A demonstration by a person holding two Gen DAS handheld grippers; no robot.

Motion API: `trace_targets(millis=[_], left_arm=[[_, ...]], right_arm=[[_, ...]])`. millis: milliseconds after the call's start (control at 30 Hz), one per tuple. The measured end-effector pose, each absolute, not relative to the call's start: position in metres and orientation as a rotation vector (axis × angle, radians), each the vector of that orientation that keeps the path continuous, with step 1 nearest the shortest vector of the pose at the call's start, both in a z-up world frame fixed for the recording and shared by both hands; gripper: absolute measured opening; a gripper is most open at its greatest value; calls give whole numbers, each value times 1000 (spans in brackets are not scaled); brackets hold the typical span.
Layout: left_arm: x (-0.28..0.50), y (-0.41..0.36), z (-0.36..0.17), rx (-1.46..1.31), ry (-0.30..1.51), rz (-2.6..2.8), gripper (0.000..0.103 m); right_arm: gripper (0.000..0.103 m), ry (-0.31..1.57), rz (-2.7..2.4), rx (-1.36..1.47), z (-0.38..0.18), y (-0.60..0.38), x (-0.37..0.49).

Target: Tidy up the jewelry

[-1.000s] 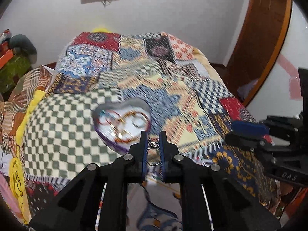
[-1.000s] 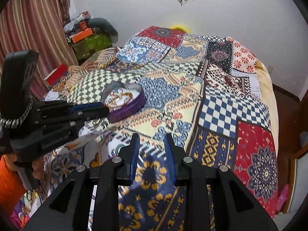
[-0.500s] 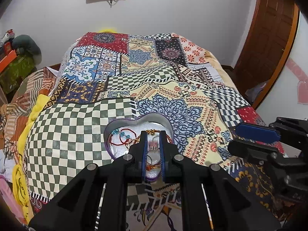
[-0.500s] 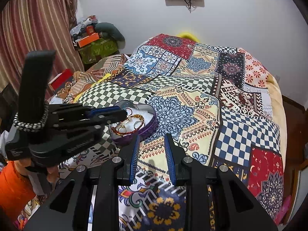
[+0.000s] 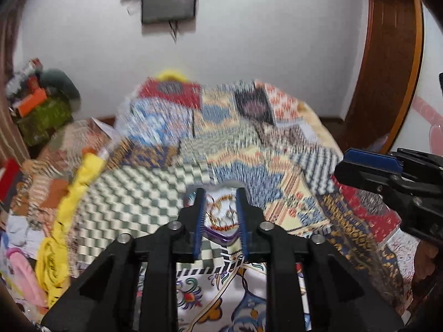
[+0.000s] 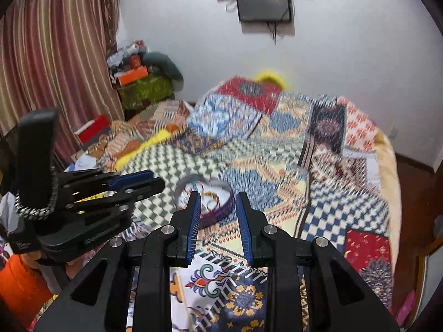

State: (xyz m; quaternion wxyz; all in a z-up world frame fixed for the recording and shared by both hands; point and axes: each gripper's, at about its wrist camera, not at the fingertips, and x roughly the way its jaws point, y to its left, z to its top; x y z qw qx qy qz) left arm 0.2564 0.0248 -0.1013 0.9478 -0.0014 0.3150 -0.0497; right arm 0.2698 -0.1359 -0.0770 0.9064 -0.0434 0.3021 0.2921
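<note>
Both grippers' fingers point(image 5: 198, 215) parted, seemingly empty, above jewelry tin point(image 6: 218, 212).

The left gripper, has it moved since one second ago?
Yes. The left gripper has opened, dropped the ring and pulled back: the heart-shaped tin now sits lower, and the wall box looks nearer.

A patchwork quilt point(image 6: 318, 149) covers the bed, its green-and-white checked patch point(image 5: 133, 193) toward the near left edge. A yellow cloth point(image 5: 69, 202) trails along the bed's left edge, and a yellow pillow point(image 6: 270, 77) peeks over the far end. On the white wall, a dark screen point(image 6: 264, 2) hangs with a cord dangling below it. Striped curtains point(image 6: 52, 69) fill the left side. Beside them sits a green bundle point(image 6: 146, 90) topped with an orange box point(image 6: 132, 75). A wooden door frame point(image 5: 387, 63) stands at right.
</note>
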Motion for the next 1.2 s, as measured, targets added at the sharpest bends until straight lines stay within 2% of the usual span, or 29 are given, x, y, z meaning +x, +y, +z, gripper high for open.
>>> trace_targets(millis=[167, 400, 433, 467, 500, 533, 567, 600, 667, 700, 767, 1200], left_arm=[[195, 19, -43, 31, 454, -66, 32], [111, 7, 15, 47, 225, -52, 51], [99, 5, 21, 46, 197, -59, 53], [89, 4, 25, 48, 177, -61, 60], [81, 2, 27, 50, 159, -56, 69], [72, 0, 29, 52, 139, -42, 74], [63, -1, 31, 52, 119, -29, 84], [58, -2, 32, 50, 106, -21, 91], [44, -2, 33, 36, 85, 2, 95], [40, -1, 33, 27, 83, 9, 97], [30, 0, 34, 2, 81, 22, 97], [19, -7, 34, -16, 80, 48, 98]], right_arm=[[24, 463, 569, -81, -31, -146, 225], [24, 241, 532, -32, 25, -164, 148], [29, 219, 529, -26, 29, -165, 139], [45, 200, 525, -21, 32, -167, 132], [54, 167, 513, -9, 36, -170, 120], [70, 140, 502, -1, 38, -171, 113], [79, 108, 484, 5, 39, -173, 103], [82, 84, 465, 6, 40, -174, 95], [86, 57, 430, 5, 41, -174, 84], [87, 49, 419, 7, 41, -174, 80], [102, 47, 408, 21, 40, -176, 76], [103, 92, 413, 43, 35, -185, 70]])
